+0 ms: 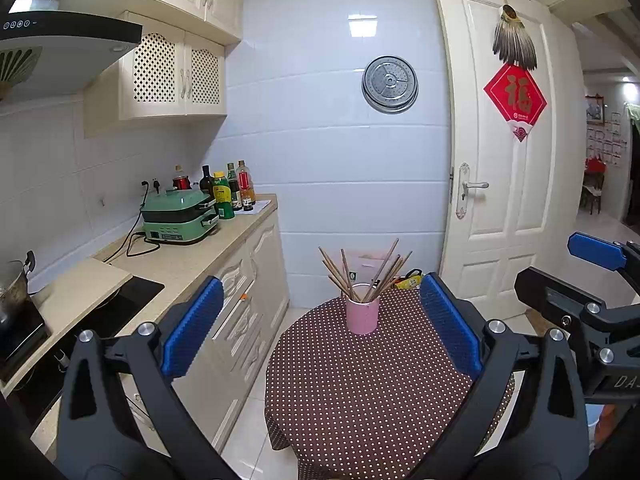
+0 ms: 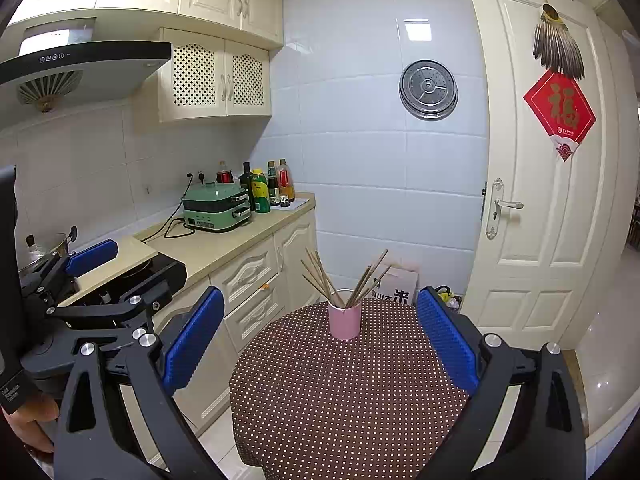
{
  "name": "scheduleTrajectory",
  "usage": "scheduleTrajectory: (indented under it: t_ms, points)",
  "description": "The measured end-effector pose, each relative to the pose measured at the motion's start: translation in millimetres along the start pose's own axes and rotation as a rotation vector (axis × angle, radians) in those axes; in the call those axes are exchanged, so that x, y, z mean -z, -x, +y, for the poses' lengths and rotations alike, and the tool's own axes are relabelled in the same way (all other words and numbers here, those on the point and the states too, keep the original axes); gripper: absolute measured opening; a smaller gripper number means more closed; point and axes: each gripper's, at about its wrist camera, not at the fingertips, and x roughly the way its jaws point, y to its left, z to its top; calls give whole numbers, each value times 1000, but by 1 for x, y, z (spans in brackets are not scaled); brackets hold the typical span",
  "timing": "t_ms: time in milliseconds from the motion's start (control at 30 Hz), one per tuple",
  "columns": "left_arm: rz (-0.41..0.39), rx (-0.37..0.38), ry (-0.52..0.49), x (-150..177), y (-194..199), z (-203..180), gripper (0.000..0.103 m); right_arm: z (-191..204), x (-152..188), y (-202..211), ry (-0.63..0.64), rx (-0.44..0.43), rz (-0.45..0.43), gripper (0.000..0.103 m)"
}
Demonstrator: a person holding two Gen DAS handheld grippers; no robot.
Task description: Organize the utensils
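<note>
1. The left gripper (image 1: 322,326) holds its jaws wide apart with nothing between them, its blue pads (image 1: 194,326) framing the view ahead.
2. The right gripper (image 2: 320,334) also has its jaws spread wide and empty; it hangs just to the right of the left one, and each shows at the edge of the other's view.
3. A hand (image 2: 28,420) grips the left tool's handle, seen low at the left edge of the right wrist view.
4. Below and ahead of both pairs of jaws lies a round surface (image 1: 360,400) under a brown cloth with white dots.
5. Ahead of the jaws, toward the far side of that surface, a pink cup (image 1: 362,309) stands upright, well clear of both pairs of pads.
6. Wooden chopsticks (image 1: 366,270) stand in the cup, fanning out to left and right above its rim.
7. Left of the jaws runs a kitchen counter (image 1: 192,256) with a green cooker (image 1: 178,218) and bottles (image 1: 226,190).
8. Beyond the cup is a white tiled wall (image 1: 328,160); right of it, a cream door (image 1: 504,160).
</note>
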Motion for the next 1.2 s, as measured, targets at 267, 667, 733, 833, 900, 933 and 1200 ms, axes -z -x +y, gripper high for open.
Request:
scheduleTrajectory:
  t_ms: [267, 667, 733, 833, 900, 933, 1200]
  points:
    - [0, -3, -2, 0, -1, 0, 96, 0, 0, -1, -3, -2, 1, 93]
    - [7, -7, -1, 0, -2, 2, 96, 1, 0, -3, -2, -6, 6, 93]
    - [8, -9, 1, -2, -3, 2, 96, 1, 0, -3, -2, -6, 6, 93]
    - [8, -11, 1, -2, -3, 3, 96, 1, 1, -3, -2, -7, 7, 93]
    - [10, -13, 0, -1, -4, 4, 96, 1, 1, -4, -2, -8, 9, 93]
    - [12, -13, 1, -1, -4, 4, 96, 1, 0, -4, -3, -9, 9, 93]
    - [12, -13, 0, -1, -5, 4, 96, 2, 1, -6, -2, -10, 12, 93]
